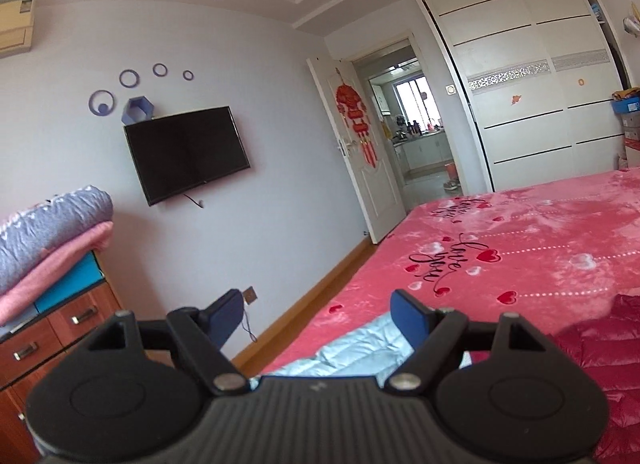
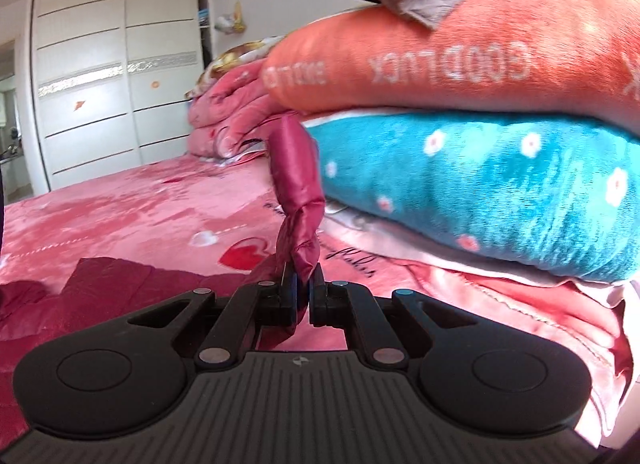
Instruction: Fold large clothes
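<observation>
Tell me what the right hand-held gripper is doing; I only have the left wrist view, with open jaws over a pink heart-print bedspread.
Observer: The right hand-held gripper is shut on a twisted strip of the shiny dark red quilted jacket.
Operator: Report what lies ahead of it.
Observer: A folded orange plush blanket stacked on a teal flower-dotted plush blanket.
Operator: Say where the rest of that jacket is.
Observer: Spread on the bedspread at that view's lower left.
</observation>
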Motion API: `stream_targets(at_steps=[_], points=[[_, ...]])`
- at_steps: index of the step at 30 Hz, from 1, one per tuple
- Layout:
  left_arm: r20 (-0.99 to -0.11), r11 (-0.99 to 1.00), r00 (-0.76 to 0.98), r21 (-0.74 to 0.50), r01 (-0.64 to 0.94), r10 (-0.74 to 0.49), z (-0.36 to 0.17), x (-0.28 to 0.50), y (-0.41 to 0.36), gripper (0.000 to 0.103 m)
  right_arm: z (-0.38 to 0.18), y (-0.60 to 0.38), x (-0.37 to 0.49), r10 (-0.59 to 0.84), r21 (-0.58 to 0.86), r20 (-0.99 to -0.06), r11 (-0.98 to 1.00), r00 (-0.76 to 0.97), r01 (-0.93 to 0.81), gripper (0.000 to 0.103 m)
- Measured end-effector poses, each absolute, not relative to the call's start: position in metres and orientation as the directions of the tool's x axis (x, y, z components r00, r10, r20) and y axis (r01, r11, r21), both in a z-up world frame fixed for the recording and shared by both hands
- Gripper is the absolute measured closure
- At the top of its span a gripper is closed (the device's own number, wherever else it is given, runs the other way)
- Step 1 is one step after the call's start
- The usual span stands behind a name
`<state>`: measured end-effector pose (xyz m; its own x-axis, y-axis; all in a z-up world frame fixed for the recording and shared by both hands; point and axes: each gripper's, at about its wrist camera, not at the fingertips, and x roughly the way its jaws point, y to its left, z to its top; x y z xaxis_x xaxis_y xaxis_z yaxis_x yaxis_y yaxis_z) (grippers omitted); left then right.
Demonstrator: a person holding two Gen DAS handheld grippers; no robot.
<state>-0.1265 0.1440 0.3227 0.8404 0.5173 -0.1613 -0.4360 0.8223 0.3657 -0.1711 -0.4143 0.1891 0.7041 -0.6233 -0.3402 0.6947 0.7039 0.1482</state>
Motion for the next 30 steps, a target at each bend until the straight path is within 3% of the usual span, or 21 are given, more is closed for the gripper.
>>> stream_targets(at_steps=[9, 14, 17, 20, 22, 26, 30], points=[[-0.022, 0.691, 0.803, 0.523, -0.498, 0.596, 0.378, -0.166, 0.133, 0.022, 0.188, -0.458, -0.211, -0.69, 0.214, -0.334, 0.607, 0.642, 0.765, 0.099], [-0.06, 0.737, 0.802, 0.439, -0.514, 0.595, 0.378, -0.168, 0.13, 0.022, 0.188, -0.467, -0.211, -0.694, 0.208, -0.325, 0.61, 0.642, 0.765, 0.098], [-0.133, 0.8, 0.829, 0.383, -0.463, 0.543, 0.349, -0.155, 0.117, 0.022, 0.188, -0.457, -0.208, -0.662, 0.205, -0.333, 0.645, 0.672, 0.737, 0.09], [-0.204, 0.866, 0.861, 0.306, -0.395, 0.465, 0.315, -0.138, 0.102, 0.022, 0.19, -0.451, -0.206, -0.646, 0.199, -0.324, 0.668, 0.691, 0.717, 0.07], [-0.236, 0.907, 0.886, 0.24, -0.345, 0.399, 0.291, -0.123, 0.09, 0.022, 0.192, -0.448, -0.206, -0.652, 0.185, -0.296, 0.678, 0.698, 0.712, 0.024], [-0.274, 0.949, 0.914, 0.183, -0.256, 0.3, 0.242, -0.088, 0.066, 0.022, 0.199, -0.427, -0.207, -0.638, 0.167, -0.233, 0.717, 0.734, 0.677, 0.006], [-0.28, 0.97, 0.935, 0.167, -0.175, 0.217, 0.197, -0.056, 0.039, 0.023, 0.204, -0.412, -0.197, -0.59, 0.163, -0.176, 0.772, 0.788, 0.614, 0.003]])
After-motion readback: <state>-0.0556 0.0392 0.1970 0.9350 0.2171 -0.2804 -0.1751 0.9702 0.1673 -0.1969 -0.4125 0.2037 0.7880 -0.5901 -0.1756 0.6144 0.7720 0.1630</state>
